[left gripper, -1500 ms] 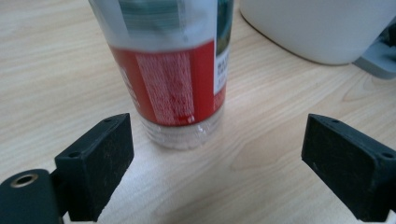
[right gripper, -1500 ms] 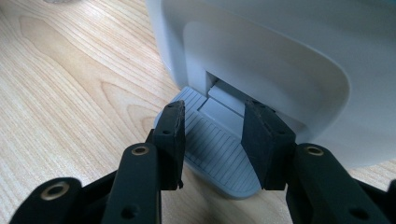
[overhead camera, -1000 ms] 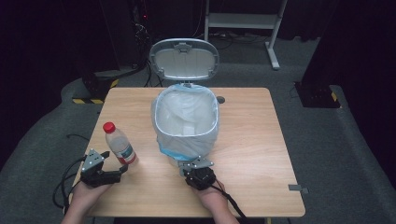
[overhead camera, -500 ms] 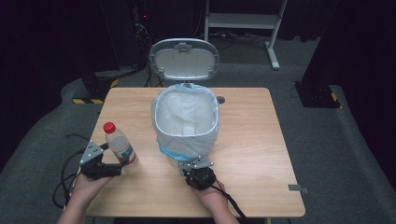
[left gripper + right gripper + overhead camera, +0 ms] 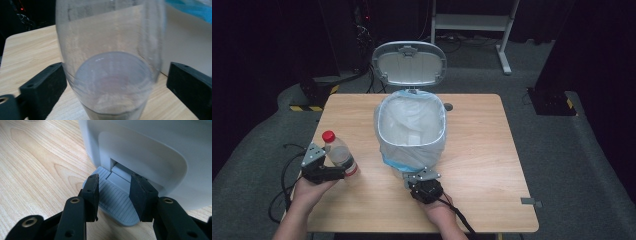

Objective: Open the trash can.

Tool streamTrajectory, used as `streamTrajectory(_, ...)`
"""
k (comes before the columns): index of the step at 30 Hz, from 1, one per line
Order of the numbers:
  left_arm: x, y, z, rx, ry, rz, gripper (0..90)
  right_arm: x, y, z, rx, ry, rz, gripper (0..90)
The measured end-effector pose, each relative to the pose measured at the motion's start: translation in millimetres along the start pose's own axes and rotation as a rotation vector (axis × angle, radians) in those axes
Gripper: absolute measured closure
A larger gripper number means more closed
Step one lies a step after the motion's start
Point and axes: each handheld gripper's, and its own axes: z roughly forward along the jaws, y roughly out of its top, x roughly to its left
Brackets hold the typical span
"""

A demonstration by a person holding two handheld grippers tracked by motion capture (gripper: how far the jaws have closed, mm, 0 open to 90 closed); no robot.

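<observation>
My left gripper [image 5: 329,172] has the clear bottle [image 5: 339,154] between its fingers [image 5: 42,91] near the left edge of the tabletop [image 5: 492,150]. The bottle leans, red cap [image 5: 328,136] up and away from me. In the left gripper view one finger lies against the bottle's side while the other stands a little off it, so I cannot tell whether the grip is firm.

My right gripper [image 5: 424,186] sits at the foot of the white pedal bin [image 5: 412,132] in the middle of the tabletop. Its fingers [image 5: 93,192] are partly open, set over the grey ribbed pedal [image 5: 117,205] — one on each side, pressing down on it rather than clamping it. The bin's lid [image 5: 410,62] stands open, and a pale liner with a blue edge [image 5: 404,165] is folded over the rim.
</observation>
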Motion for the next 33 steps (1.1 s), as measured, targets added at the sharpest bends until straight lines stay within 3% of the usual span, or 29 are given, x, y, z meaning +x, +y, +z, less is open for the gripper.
streamTrajectory(7, -1.0, -5.7, -0.2, -0.055, 0.054, -0.004, 24.5, -0.1, -0.1, 0.0, -0.001, 0.001, 0.0, 59.1)
streamTrajectory(17, -6.6, -0.4, -7.5, -0.088, 0.02, -0.003, 25.2, -0.2, -0.1, 0.0, -0.001, 0.001, 0.0, 59.1)
streamTrajectory(24, -15.3, 11.0, -19.4, -0.148, -0.006, 0.003, 25.4, -0.2, -0.2, -0.1, -0.002, 0.0, -0.002, 59.1)
streamTrajectory(33, -26.3, 20.4, -27.7, -0.189, -0.026, 0.006, 25.6, -0.4, -0.2, 0.0, -0.002, 0.001, -0.002, 59.0)
